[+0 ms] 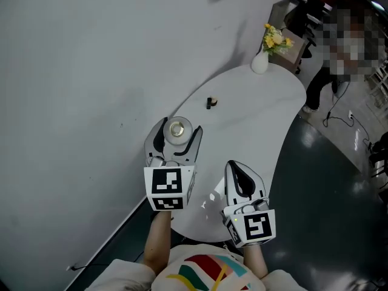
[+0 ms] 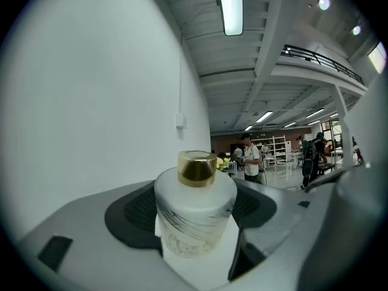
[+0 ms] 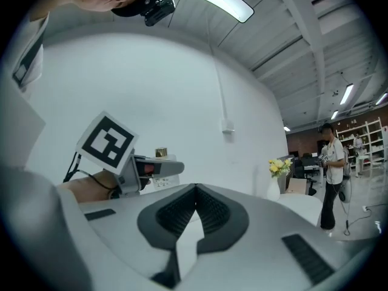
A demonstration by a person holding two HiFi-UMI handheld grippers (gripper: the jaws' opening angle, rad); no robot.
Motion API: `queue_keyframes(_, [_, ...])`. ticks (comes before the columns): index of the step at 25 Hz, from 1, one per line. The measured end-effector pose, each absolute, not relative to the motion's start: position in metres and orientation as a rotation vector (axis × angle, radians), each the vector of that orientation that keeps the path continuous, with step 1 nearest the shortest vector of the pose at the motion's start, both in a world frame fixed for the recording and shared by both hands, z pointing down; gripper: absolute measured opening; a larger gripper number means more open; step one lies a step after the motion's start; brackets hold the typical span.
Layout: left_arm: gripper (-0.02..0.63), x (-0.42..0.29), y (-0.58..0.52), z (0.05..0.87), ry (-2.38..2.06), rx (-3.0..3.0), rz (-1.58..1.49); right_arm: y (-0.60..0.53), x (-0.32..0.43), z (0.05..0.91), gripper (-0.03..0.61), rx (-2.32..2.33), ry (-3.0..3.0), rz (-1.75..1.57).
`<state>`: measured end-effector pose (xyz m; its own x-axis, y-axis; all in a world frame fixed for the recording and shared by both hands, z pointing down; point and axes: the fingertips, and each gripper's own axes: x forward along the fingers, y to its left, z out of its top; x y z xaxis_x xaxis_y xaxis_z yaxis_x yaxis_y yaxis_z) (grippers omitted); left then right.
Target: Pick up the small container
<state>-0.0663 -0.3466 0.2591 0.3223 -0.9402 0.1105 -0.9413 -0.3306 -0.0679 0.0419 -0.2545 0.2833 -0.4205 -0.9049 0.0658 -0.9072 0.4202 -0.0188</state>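
Left gripper (image 1: 179,127) pinches the small container (image 2: 195,214), a frosted bottle w/ gold cap, upright between its pads. Right gripper (image 1: 233,164), just beside, is pressed together, empty. Risk: the smooth round body could slip if the squeeze eases. Beyond: curved white table (image 1: 254,120), flower vase (image 1: 260,62), white wall (image 1: 91,71).

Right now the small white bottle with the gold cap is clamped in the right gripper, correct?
No, wrong gripper: the small white bottle with the gold cap is clamped in the left gripper. The left gripper view shows it between those jaws; the right gripper is shut with nothing in it.
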Motion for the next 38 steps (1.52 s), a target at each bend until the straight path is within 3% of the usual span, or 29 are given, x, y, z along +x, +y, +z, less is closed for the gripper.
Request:
queue_keyframes(13, [0.354,-0.079,-0.237,0.255,-1.685,2.629,0.046,-0.212,0.023,0.281,0.011,1.680,-2.572,0.000])
queue_keyframes(38, [0.354,-0.058,-0.224,0.256,-1.634,2.706,0.075,-0.195,0.035,0.274,0.011,1.728,-2.543,-0.037])
